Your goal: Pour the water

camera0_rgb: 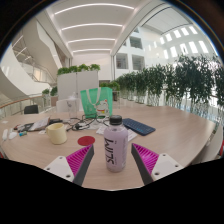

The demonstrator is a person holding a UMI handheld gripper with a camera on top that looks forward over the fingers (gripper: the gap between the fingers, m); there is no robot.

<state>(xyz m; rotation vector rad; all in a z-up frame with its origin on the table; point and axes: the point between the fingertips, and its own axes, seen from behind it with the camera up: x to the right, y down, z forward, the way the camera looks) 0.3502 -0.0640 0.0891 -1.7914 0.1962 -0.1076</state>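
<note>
Water bottle point(116, 144), clear with a white cap, stands upright on the wooden table point(170, 128) between the pink pads of the gripper point(112, 160), its long axis vertical. Whether the fingers press on it I cannot tell. A cream mug point(58, 132), the likely pouring target, sits well ahead to the left.

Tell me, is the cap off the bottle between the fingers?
No, the bottle standing on the table between the gripper fingers has its white cap on top.
</note>
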